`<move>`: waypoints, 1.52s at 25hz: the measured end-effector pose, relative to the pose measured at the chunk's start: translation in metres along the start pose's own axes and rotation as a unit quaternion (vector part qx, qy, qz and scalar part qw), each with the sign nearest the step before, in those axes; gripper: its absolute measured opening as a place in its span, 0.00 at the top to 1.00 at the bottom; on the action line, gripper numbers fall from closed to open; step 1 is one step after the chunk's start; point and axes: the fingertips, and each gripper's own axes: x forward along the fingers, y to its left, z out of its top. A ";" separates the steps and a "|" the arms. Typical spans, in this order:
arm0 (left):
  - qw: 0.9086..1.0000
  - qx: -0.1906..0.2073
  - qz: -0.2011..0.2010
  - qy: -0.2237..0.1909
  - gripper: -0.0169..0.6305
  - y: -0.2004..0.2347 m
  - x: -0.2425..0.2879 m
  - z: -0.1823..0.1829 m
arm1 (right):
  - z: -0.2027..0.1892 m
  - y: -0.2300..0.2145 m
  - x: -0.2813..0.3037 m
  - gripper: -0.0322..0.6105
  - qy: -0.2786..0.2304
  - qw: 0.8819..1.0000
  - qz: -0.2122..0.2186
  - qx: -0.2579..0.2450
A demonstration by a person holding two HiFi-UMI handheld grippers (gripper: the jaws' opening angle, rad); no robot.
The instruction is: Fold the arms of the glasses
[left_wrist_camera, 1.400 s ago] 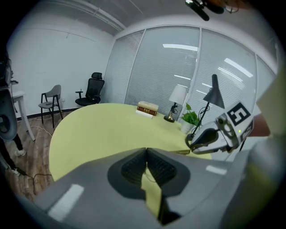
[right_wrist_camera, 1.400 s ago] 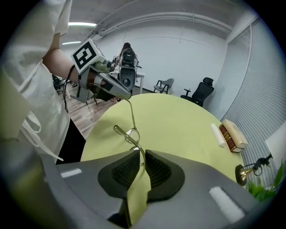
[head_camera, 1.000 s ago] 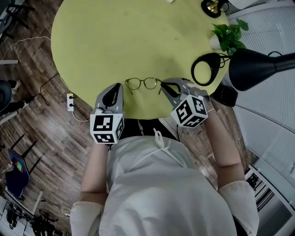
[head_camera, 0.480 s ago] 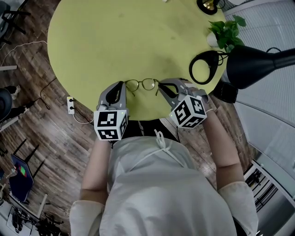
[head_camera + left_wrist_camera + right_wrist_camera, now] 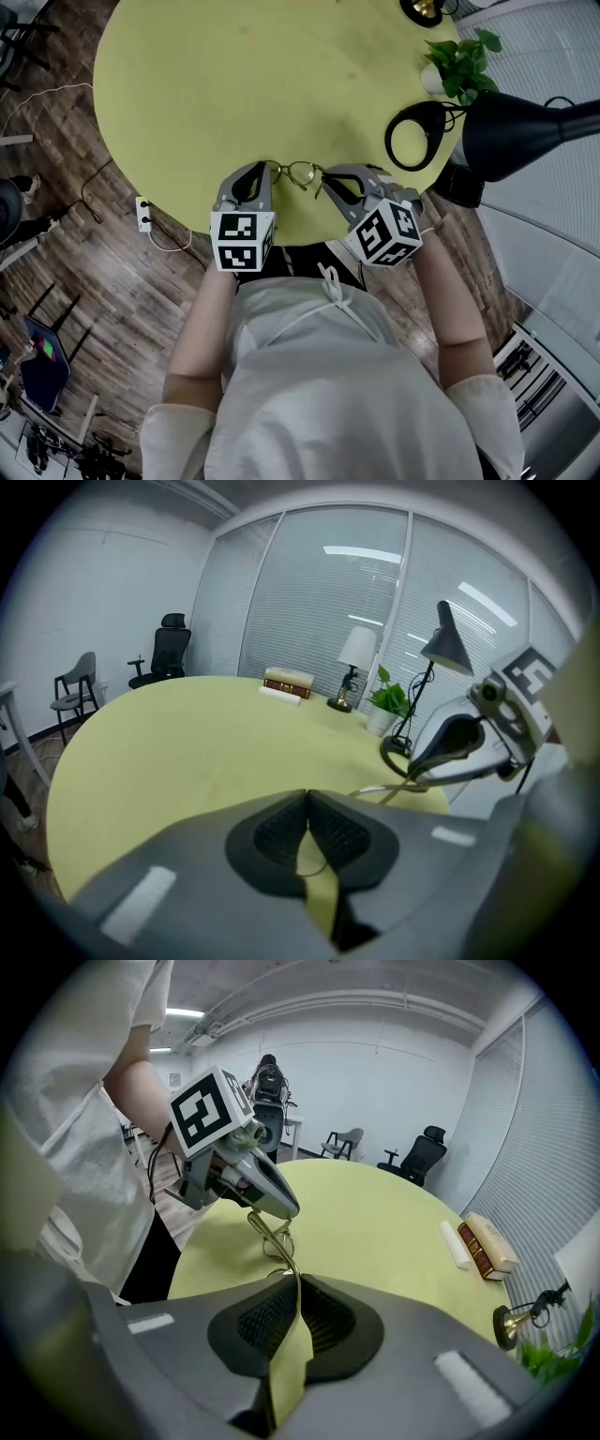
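One hand-held gripper (image 5: 264, 169), the left, has reached the glasses (image 5: 301, 173).

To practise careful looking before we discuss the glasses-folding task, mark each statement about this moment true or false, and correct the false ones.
1. The right gripper is closed on an arm of the glasses. True.
2. The glasses lie at the centre of the table. False: they lie near the edge closest to the person.
3. The left gripper has its jaws wide apart. False: its jaws are together.
4. A black lamp stands near a potted plant. True.
5. The books sit right beside the glasses. False: they lie far across the table from them.
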 end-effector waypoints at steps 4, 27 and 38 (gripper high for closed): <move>1.000 -0.006 -0.001 0.014 0.96 -0.001 0.011 -0.007 | 0.000 0.002 -0.001 0.93 -0.005 1.000 0.005 0.018; 0.999 -0.022 -0.001 0.048 0.96 -0.005 0.016 -0.026 | -0.008 0.001 -0.001 0.93 0.002 0.999 0.018 0.029; 0.992 -0.094 0.004 0.090 0.96 -0.001 0.010 -0.066 | -0.007 0.002 -0.002 0.93 0.009 1.000 0.024 0.007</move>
